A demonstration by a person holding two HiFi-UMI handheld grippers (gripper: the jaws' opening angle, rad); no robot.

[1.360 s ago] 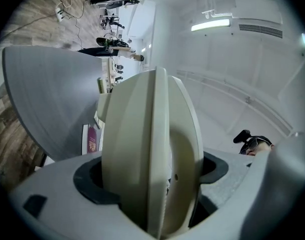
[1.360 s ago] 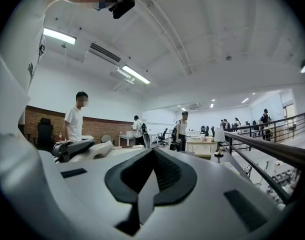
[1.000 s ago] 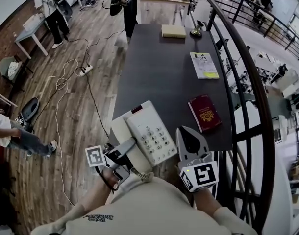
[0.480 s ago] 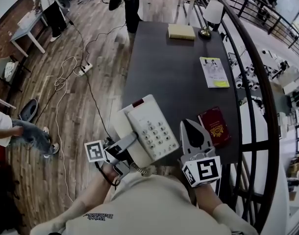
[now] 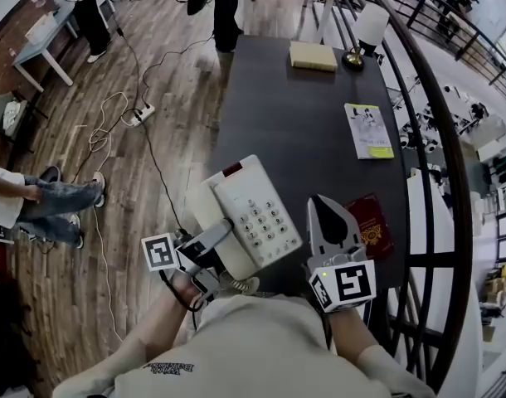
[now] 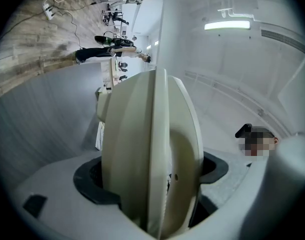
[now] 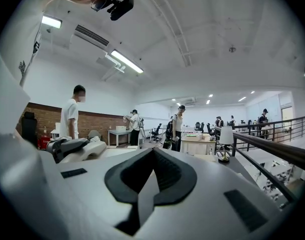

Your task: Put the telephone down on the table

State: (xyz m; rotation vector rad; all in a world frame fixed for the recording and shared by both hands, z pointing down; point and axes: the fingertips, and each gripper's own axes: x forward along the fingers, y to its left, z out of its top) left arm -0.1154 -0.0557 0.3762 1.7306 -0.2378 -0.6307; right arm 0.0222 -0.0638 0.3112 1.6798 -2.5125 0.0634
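Telephone (image 5: 255, 222): cream plastic, smooth, faint sheen
Table (image 5: 294, 123) top: dark, matt, even
Floor (image 5: 153, 164): wood planks, visible grain
Railing (image 5: 454, 222): dark metal, smooth
Booklet (image 5: 376, 230): red cover, slightly glossy
Leaflet (image 5: 367, 129): paper, matt

left grey two-jaw gripper (image 5: 213, 243) clamped wide on cream plastic telephone (image 5: 255, 218), right grey gripper (image 5: 322, 204) jaws together, empty, pointing forward
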